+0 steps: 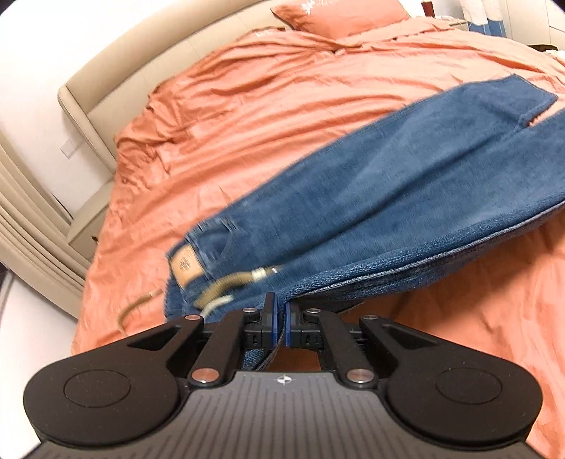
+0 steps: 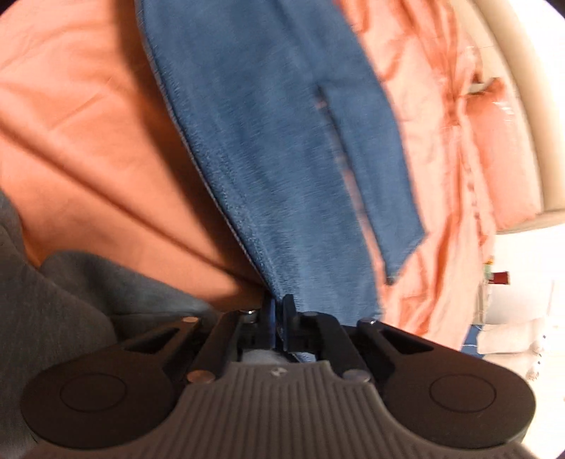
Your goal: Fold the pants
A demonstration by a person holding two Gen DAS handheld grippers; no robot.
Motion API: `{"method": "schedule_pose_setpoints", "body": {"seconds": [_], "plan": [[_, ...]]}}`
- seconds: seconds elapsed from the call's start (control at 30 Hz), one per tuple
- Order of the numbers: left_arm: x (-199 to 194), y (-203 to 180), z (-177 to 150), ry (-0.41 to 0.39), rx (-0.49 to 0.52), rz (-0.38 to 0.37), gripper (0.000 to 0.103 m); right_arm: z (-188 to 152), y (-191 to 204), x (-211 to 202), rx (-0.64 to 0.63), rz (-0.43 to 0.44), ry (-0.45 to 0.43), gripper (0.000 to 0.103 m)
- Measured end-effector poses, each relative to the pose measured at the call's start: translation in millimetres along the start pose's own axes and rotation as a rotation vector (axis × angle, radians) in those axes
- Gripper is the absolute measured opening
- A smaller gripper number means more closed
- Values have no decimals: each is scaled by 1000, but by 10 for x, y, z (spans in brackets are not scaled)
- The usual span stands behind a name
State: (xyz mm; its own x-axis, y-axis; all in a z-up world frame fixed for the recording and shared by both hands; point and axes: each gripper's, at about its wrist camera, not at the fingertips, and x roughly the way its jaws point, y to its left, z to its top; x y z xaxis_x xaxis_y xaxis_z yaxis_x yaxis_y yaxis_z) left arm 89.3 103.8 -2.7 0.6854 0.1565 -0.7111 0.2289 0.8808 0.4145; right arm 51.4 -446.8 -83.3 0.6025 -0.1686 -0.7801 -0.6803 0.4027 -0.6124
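Blue jeans [image 1: 406,197] are held lifted over an orange bedspread [image 1: 247,116], legs folded together. Their waist with a tan leather patch [image 1: 185,264] and a brown cord belt [image 1: 226,286] is at lower left. My left gripper [image 1: 280,310] is shut on the jeans' near edge by the waist. In the right wrist view the jeans [image 2: 275,159] hang away from the camera, blurred. My right gripper [image 2: 279,310] is shut on the jeans' edge.
An orange pillow [image 1: 339,16] lies at the bed's head against a beige padded headboard [image 1: 116,67]. A grey garment [image 2: 53,300] lies at lower left in the right wrist view. The bedspread [image 2: 88,141] is wrinkled.
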Motion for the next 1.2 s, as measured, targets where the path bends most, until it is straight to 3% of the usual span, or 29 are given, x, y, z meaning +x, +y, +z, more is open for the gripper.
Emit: {"method": "schedule_pose_setpoints", "body": {"seconds": [0.2, 0.33, 0.5, 0.63, 0.93, 1.07, 1.2], "plan": [[-37, 291, 465, -44, -7, 47, 4, 196, -670, -249, 118, -112, -60, 0], [163, 458, 883, -34, 18, 65, 4, 460, -1163, -133, 134, -155, -51, 0], [769, 559, 1339, 16, 82, 80, 4, 884, -1852, 406, 209, -142, -9, 0], [1438, 619, 1564, 65, 62, 68, 4, 1227, -2207, 1077, 259, -93, 33, 0], [2781, 565, 1431, 191, 45, 3, 5, 1656, -2186, 2407, 269, -18, 93, 0], [2999, 510, 1282, 213, 28, -23, 5, 1674, -2059, 2632, 268, -6, 99, 0], [2900, 547, 1243, 174, -10, -13, 5, 1669, -2091, 2681, 305, -28, 82, 0]]}}
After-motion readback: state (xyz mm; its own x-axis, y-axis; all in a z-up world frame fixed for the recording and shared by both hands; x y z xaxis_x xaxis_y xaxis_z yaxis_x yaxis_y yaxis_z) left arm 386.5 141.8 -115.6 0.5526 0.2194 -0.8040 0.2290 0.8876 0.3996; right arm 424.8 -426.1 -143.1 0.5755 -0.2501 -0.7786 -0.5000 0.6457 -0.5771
